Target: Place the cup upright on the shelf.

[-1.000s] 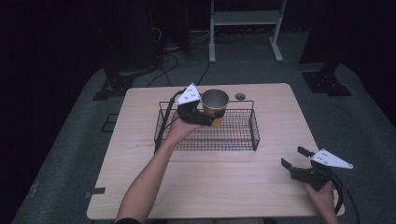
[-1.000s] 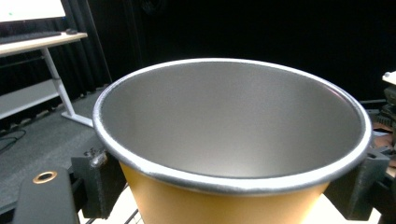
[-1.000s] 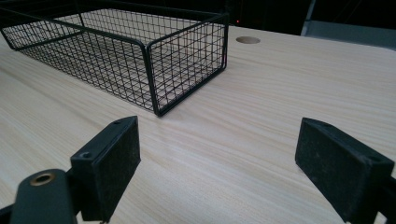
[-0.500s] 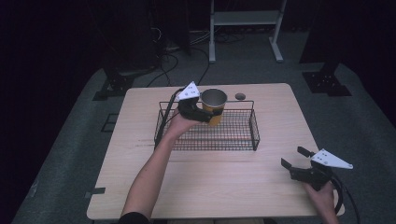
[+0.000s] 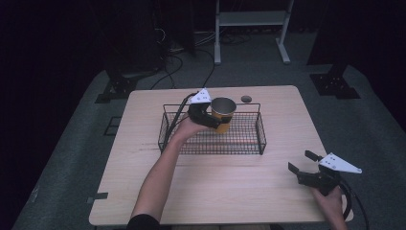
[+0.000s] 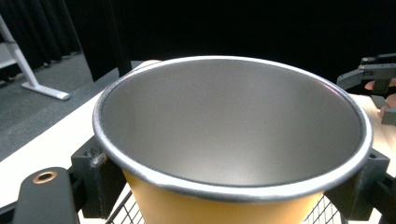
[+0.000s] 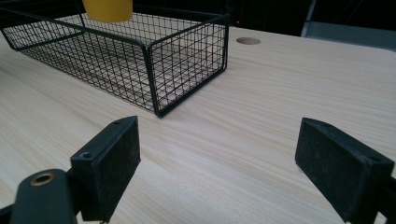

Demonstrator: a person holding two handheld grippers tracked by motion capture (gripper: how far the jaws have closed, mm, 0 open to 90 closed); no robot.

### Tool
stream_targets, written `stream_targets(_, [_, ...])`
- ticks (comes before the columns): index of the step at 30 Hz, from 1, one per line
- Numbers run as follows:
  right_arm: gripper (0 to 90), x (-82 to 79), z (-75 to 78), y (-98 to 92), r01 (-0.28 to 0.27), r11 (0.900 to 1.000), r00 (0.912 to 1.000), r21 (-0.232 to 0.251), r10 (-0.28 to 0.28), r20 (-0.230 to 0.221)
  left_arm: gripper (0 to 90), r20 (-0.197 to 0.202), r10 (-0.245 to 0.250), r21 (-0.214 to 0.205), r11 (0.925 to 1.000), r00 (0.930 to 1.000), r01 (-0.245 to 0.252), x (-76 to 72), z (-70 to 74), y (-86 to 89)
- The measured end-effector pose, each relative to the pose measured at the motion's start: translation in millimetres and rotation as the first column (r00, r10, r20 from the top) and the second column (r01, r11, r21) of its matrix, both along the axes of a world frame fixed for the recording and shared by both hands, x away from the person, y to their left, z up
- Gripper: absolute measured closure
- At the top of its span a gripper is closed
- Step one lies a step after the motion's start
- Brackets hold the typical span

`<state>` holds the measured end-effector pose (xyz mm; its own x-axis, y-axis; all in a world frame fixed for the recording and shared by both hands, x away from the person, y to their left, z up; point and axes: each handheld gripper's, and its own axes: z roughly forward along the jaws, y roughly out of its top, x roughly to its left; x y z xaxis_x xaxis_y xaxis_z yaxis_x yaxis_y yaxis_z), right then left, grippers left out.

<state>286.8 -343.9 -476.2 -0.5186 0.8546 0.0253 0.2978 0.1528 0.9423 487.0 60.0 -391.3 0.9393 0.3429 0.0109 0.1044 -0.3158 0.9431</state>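
Cup (image 5: 222,113): yellow outside, grey metal inside, upright, held over the back-left part of the wire basket (image 5: 261,139); can't tell if its base touches the basket floor. Left gripper (image 5: 209,119) has its jaws clamped on the cup's sides just under the rim; in the left gripper view the cup (image 6: 232,140) sits between both black jaws, mouth up and nothing visible inside. Basket is black wire, long side parallel to the tabletop's (image 5: 215,191) far edge, sitting in the far half, left of centre. Small round hole (image 5: 246,98) in the tabletop just behind the basket's back-right corner. Right gripper (image 5: 303,167) near the front-right corner of the tabletop, jaws spread wide, nothing between them, well apart from the basket. Right gripper view: bare wood between the jaws, basket corner (image 7: 156,100) ahead, cup bottom (image 7: 108,10) at top left.
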Motion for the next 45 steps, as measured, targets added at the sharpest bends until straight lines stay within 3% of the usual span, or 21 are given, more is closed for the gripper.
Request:
stream_targets(11, [13.1, 0.2, 0.1, -0.5, -0.001, 1.0000, 1.0000, 0.004, 0.001, 0.002, 13.9, -0.020, -0.040, 0.006, 0.9992, 0.9990, 0.040, 13.5, -10.3, 8.7])
stream_targets(25, [13.1, 0.1, 0.1, -0.5, -0.001, 1.0000, 1.0000, 0.003, 0.001, 0.002, 13.9, -0.054, -0.097, 0.081, 0.9916, 0.9939, 0.101, 18.8, -25.1, 1.5])
stream_targets(30, [13.0, 0.1, 0.1, -0.6, -0.002, 1.0000, 1.0000, 0.005, 0.002, 0.002, 13.9, -0.066, -0.107, 0.084, 0.9900, 0.9920, 0.113, 19.4, -27.5, -1.9])
stream_targets(40, [13.0, 0.0, 0.1, -0.7, -0.002, 1.0000, 1.0000, 0.005, 0.002, 0.004, 13.8, -0.092, -0.124, 0.152, 0.9788, 0.9880, 0.137, 20.2, -37.9, -5.8])
stream_targets(45, [13.0, 0.0, 0.1, -0.8, -0.002, 1.0000, 1.0000, 0.006, 0.002, 0.003, 13.8, -0.093, -0.124, 0.147, 0.9796, 0.9879, 0.137, 20.1, -39.2, -5.5])
